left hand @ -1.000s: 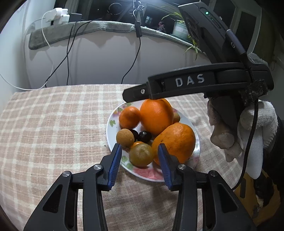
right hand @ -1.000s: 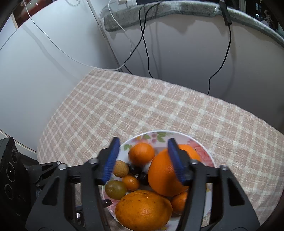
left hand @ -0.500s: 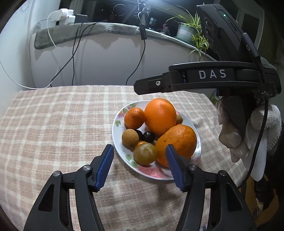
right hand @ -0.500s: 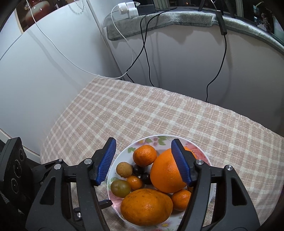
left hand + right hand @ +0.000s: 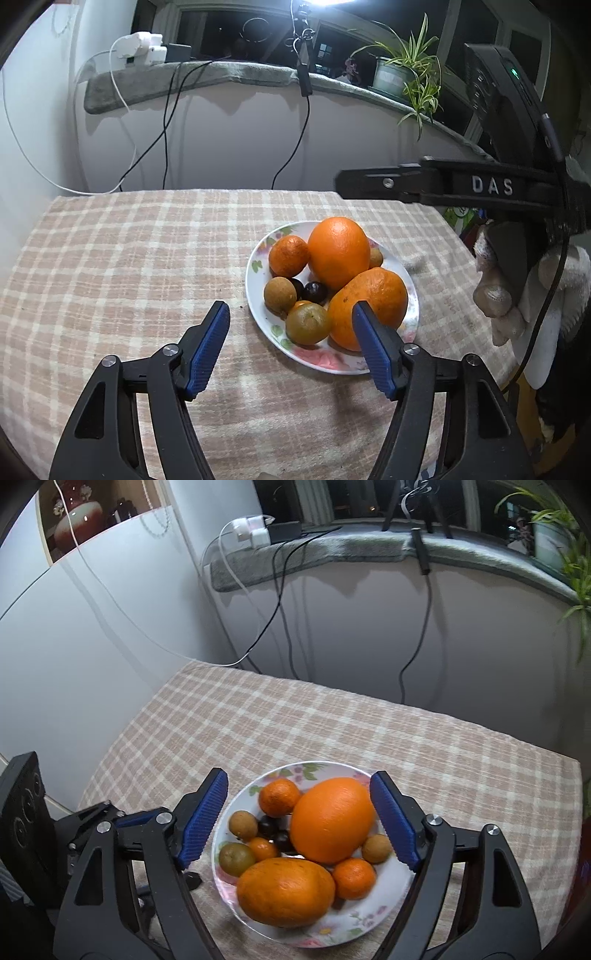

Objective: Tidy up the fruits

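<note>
Orange and brown fruits (image 5: 332, 825) sit heaped on the floral plate (image 5: 369, 928) on your checked tabletop (image 5: 122, 254), so both your left gripper (image 5: 290, 325) and right gripper (image 5: 297, 801) hover spread wide, empty, apparently done.

Both grippers were matte black plastic frames with silver screws and ribbed blue pads (image 5: 207, 347). The right gripper (image 5: 297, 814) had "DAS" embossed in white, a black cable, and a white-gloved hand (image 5: 535, 295) behind it.

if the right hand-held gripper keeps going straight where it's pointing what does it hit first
Probably the large orange on the floral plate; it sits centred between the open right hand-held gripper fingers. Depth is unclear.
</note>
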`<state>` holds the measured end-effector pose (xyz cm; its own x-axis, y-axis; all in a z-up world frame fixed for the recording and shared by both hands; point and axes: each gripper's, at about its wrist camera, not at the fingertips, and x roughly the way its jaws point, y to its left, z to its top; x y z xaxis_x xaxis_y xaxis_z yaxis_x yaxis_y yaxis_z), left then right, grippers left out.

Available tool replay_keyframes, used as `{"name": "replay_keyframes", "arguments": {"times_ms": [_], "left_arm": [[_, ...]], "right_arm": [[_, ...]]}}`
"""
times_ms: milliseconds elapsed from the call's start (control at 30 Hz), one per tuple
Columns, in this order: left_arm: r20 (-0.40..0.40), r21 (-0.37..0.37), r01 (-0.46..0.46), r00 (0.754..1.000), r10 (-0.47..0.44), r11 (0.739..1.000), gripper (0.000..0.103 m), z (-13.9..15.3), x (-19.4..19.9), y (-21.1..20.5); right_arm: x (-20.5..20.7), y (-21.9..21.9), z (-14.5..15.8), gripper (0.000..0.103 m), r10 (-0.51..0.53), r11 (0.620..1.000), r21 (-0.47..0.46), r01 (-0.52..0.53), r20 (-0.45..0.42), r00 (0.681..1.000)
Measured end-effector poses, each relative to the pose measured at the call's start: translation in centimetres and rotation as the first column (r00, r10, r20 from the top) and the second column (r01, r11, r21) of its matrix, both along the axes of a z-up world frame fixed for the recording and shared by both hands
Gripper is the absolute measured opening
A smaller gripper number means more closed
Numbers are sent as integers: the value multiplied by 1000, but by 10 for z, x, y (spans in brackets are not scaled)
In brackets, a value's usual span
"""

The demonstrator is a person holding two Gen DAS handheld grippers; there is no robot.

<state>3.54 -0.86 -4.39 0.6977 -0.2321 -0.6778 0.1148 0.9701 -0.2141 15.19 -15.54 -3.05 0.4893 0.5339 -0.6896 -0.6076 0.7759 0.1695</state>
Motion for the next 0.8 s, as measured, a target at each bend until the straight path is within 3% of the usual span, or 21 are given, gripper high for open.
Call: {"name": "replay_keyframes", "arguments": {"times_ms": [367,500,800], "left_arm": [[11,19,-44,999,44,999,71,4,3,4],[7,34,-66,998,66,997,73,4,3,3],[25,47,-88,996,87,995,73,8,-2,-1]], "right_arm": [[-26,-30,5,93,-104,994,-20,107,132,986],[-36,-41,5,102,-144,989,-15,149,162,976],[-57,-62,3,103,-229,972,6,234,230,946]]}}
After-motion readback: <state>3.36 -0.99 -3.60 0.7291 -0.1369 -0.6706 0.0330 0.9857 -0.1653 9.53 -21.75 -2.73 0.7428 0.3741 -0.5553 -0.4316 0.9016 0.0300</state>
